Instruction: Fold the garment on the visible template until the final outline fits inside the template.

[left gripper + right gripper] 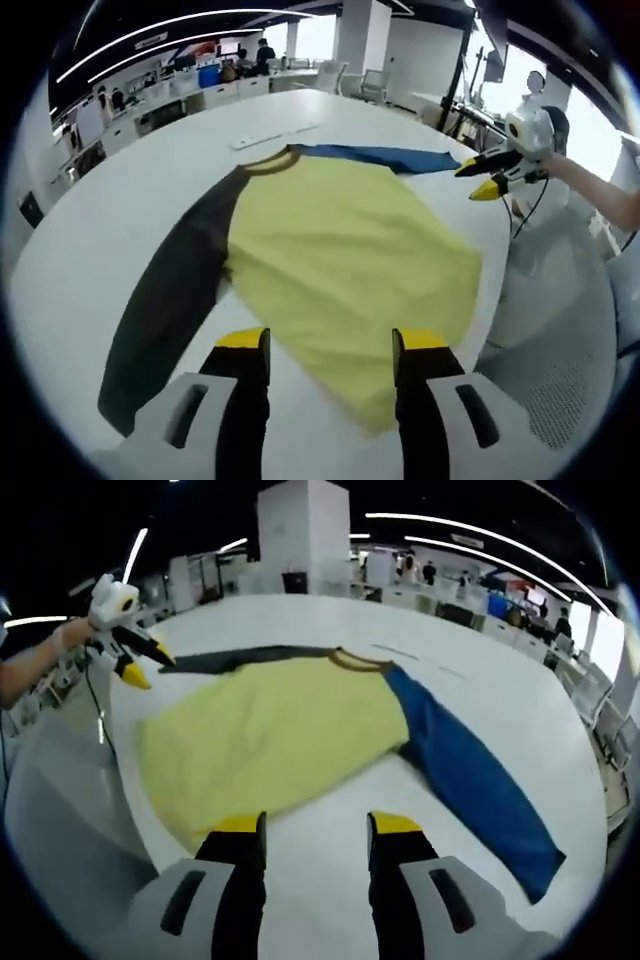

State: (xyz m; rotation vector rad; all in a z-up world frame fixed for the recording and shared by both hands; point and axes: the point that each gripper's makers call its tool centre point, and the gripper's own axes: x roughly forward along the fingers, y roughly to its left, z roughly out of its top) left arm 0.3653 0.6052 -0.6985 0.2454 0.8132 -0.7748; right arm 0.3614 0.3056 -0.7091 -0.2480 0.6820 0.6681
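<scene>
A yellow shirt [350,260] with one dark sleeve [165,310], one blue sleeve [470,780] and a brown collar lies flat, sleeves out, on the white bench [90,240]. The left tool [330,345] and right tool [305,830] hover spread, holding nothing.

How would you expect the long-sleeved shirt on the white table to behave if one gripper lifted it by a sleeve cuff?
The shirt would probably hang limp, since it lies flat with soft wrinkles. It looks thin and light. The rest would likely drag across the smooth white table.
</scene>
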